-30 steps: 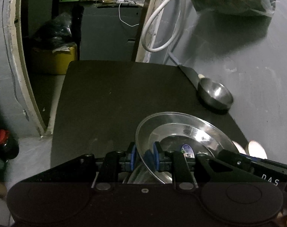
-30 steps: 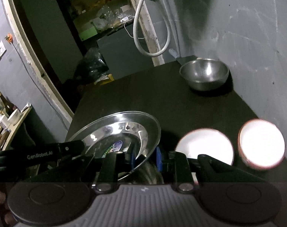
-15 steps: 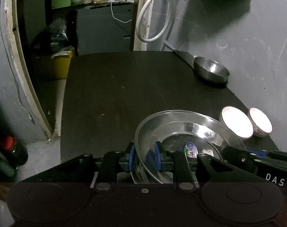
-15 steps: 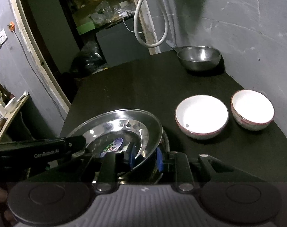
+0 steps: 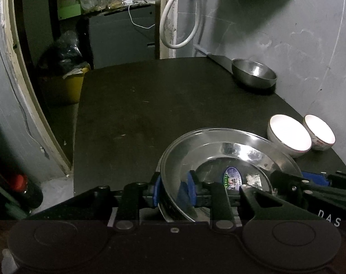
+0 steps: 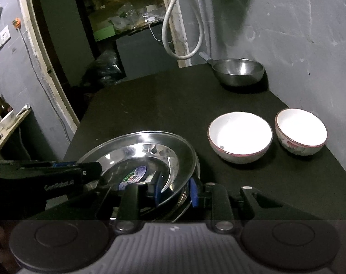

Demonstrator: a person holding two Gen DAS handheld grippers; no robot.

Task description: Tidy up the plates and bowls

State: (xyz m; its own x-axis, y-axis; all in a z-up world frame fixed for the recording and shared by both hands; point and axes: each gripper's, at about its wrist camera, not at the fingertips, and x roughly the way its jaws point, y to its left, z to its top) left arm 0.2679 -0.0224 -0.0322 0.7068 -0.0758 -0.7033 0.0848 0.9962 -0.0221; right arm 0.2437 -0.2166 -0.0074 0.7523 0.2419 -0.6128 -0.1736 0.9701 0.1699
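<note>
Here the steel plate [image 5: 218, 157] is sitting low on the dark table [image 5: 138, 114], its rim lying between the jaws of both grippers. The left gripper [image 5: 173, 190] and right gripper [image 6: 174, 189] are just easing open around opposite edges. Two white bowls [image 6: 240, 134] are resting just beyond, right of the right gripper.

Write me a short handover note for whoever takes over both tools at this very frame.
Left tool: straddles the steel plate's left rim; its jaws have just been opening.
Right tool: straddles the plate's right rim, also just opening.
The plate sits low at the near edge of the black table, seemingly on more steel plates.
Two white bowls stand side by side to the right; a steel bowl is at the far corner.
Left: let go, then organize the bowls.
</note>
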